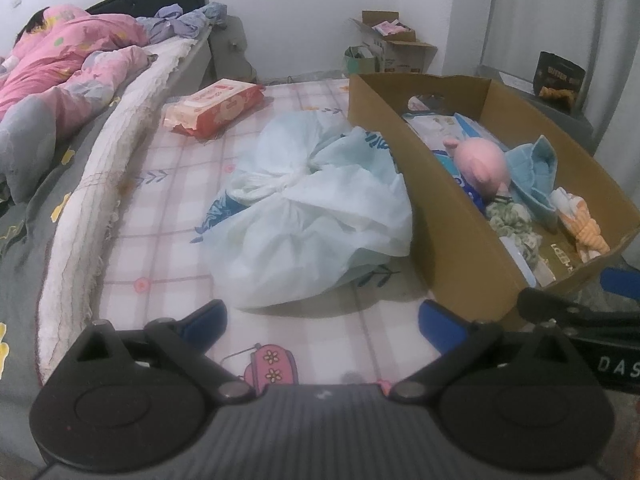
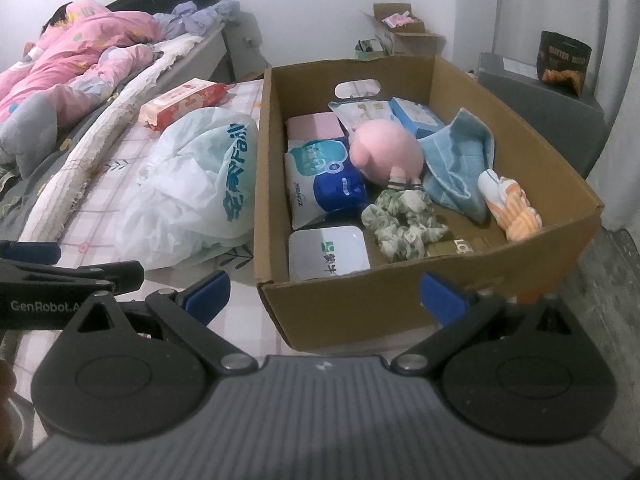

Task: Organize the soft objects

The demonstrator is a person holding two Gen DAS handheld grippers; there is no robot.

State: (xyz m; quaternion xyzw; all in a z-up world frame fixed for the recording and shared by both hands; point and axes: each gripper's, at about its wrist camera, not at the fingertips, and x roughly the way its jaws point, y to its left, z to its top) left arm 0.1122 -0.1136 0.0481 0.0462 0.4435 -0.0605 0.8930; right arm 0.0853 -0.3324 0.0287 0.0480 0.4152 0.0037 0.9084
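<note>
While both grippers' fingers gape empty, box wall hides pink plush partly; bag contents unseen.

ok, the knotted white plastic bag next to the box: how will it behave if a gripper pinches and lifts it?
The white plastic bag looks floppy: its film is crumpled and slumped, so it will likely sag from any pinch. The glossy film may slip, so the knot seems the surest hold. It is probably light for its bulk, puffed rather than packed. Both the left gripper and right gripper are open.

box: matt cardboard | bag: thin crinkled plastic | towel: soft cloth
</note>
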